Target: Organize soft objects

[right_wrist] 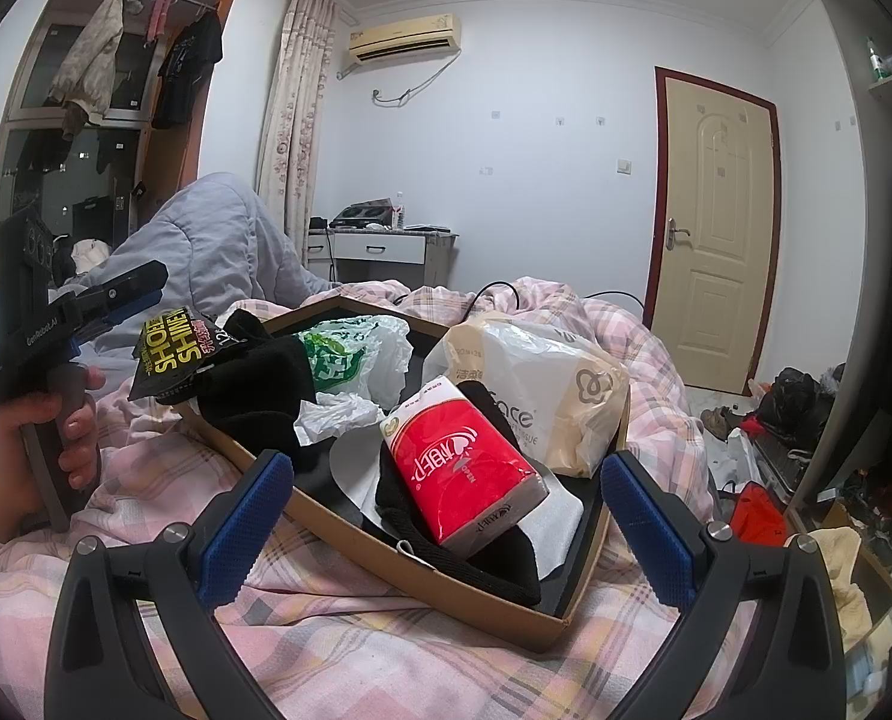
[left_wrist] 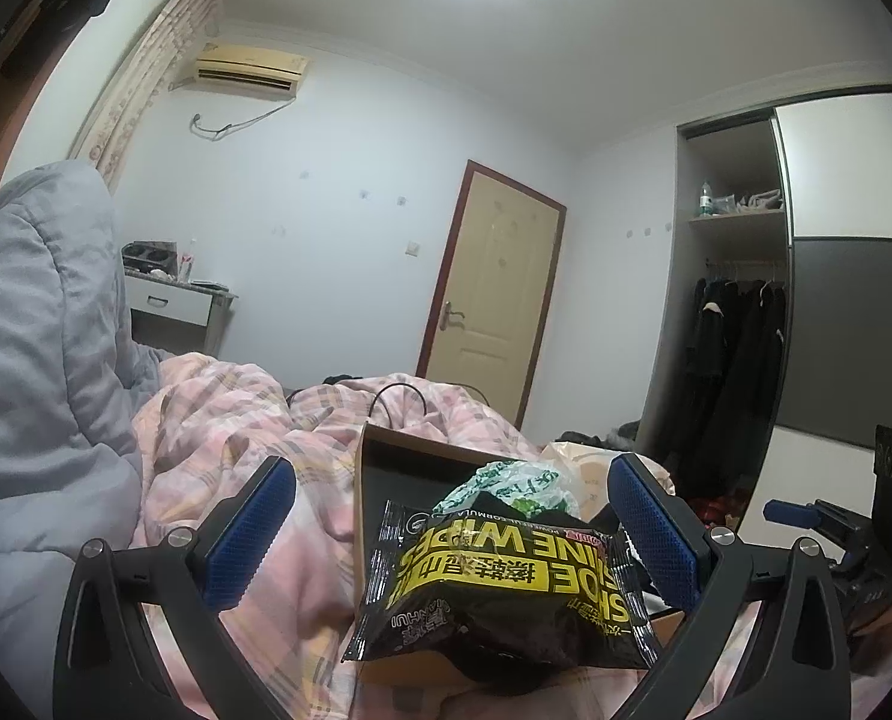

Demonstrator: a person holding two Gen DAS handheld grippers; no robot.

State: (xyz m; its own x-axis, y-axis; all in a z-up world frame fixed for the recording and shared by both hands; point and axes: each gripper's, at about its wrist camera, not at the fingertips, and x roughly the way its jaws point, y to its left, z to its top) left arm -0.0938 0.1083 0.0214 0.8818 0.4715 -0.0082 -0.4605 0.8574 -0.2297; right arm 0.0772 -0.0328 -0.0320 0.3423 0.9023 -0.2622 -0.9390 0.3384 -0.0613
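Black shoe-wipes packet (left_wrist: 500,588) lies centre frame between the left gripper's (left_wrist: 452,546) spread jaws, untouched. Right gripper (right_wrist: 446,534) gapes around the red tissue pack (right_wrist: 464,468). Cardboard box (right_wrist: 350,531) contents partly hidden.

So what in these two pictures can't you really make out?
- Box floor: right wrist view, mostly buried under packs and dark fabric.
- Black fabric: both views, whether it is socks or a hat is unclear, folds hide its shape.
- Shoe wipes pack: left wrist view, it blocks most of the box behind.
- Shelf items: left wrist view, too small.
- Right tool: left wrist view, partly hidden by the left tool's finger.
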